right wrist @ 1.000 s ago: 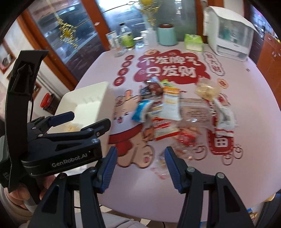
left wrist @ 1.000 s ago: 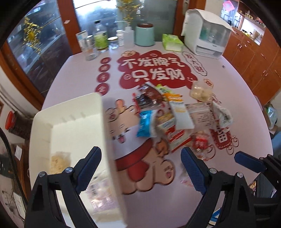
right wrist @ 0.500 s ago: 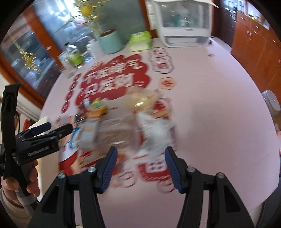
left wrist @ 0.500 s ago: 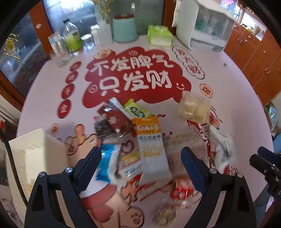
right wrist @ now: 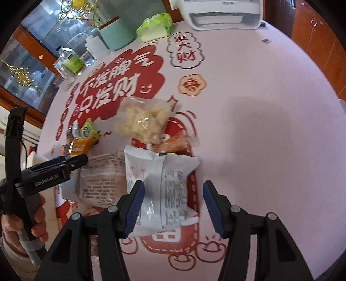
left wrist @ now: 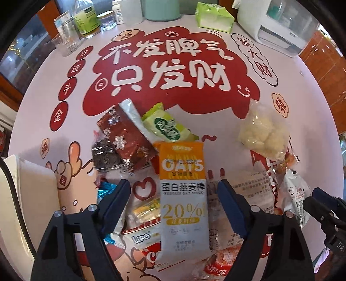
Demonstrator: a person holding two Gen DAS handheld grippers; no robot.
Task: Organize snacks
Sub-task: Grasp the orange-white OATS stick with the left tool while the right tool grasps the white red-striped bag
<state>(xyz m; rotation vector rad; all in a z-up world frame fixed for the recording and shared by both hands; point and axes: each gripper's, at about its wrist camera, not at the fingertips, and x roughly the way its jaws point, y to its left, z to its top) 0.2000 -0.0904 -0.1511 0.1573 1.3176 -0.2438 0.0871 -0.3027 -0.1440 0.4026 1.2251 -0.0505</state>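
A pile of snack packets lies on the pink table. My left gripper (left wrist: 174, 207) is open, its jaws astride an orange and grey OATS bar (left wrist: 182, 203). Beyond the bar lie a dark red packet (left wrist: 127, 140), a green packet (left wrist: 167, 127) and a clear bag of pale puffs (left wrist: 262, 135). A white bin (left wrist: 30, 207) stands at the left edge. My right gripper (right wrist: 173, 207) is open, low over a white foil packet (right wrist: 162, 186). The puffs bag (right wrist: 142, 118) lies beyond it. The left gripper (right wrist: 54, 170) shows at the left.
At the table's far edge stand a green tissue pack (left wrist: 213, 16), a white appliance (left wrist: 279, 28), a teal canister (right wrist: 115, 35), bottles and a glass (left wrist: 67, 43). The table's right half (right wrist: 270, 129) is bare pink surface.
Both grippers have moved forward and down from the bin side to the snack pile. The left now straddles the OATS bar; the right swung right over the white packet. Both stay open.
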